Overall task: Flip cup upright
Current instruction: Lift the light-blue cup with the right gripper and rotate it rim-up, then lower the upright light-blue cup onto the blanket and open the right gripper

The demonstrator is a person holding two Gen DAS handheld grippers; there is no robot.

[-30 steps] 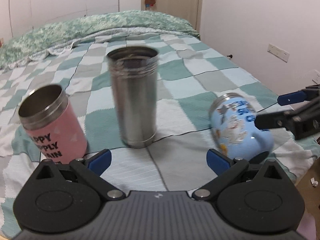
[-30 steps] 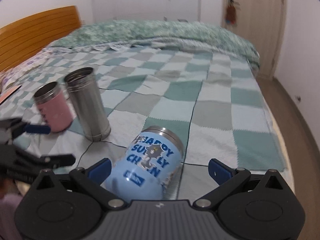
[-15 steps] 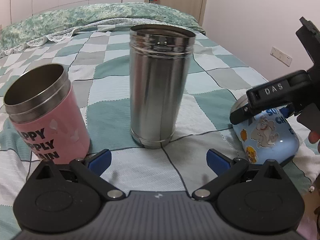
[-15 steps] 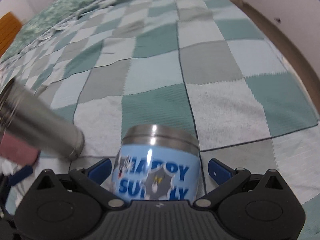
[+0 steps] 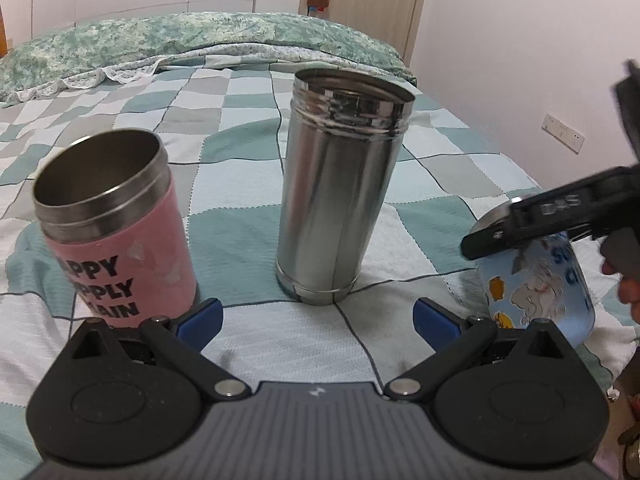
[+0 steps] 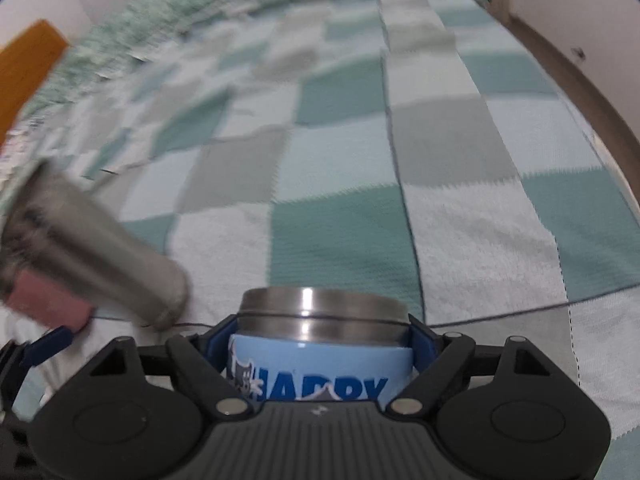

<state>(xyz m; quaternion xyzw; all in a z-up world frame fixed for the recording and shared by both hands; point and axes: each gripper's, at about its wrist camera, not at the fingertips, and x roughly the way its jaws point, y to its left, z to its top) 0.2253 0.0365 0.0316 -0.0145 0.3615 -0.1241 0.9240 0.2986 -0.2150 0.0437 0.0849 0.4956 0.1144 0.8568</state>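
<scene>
A light blue cartoon-printed cup [image 6: 320, 364] with a steel rim lies on its side on the checked bedspread [image 6: 340, 240]. My right gripper [image 6: 322, 340] is shut on it, blue pads pressed to both sides just below the rim. In the left wrist view the blue cup [image 5: 536, 288] lies at the right with my right gripper's black finger [image 5: 532, 220] over it. My left gripper [image 5: 316, 318] is open and empty, low over the bed in front of the other cups.
A tall steel tumbler [image 5: 340, 200] and a pink cup [image 5: 116, 232] stand upright on the bed to the left of the blue cup. A green quilt [image 5: 192, 40] lies at the bed's far end. The bed's right edge and wall [image 5: 540, 60] are close.
My right gripper has moved in over the blue cup and shut on it near the rim. My left gripper has moved closer to the two upright cups and stays open.
</scene>
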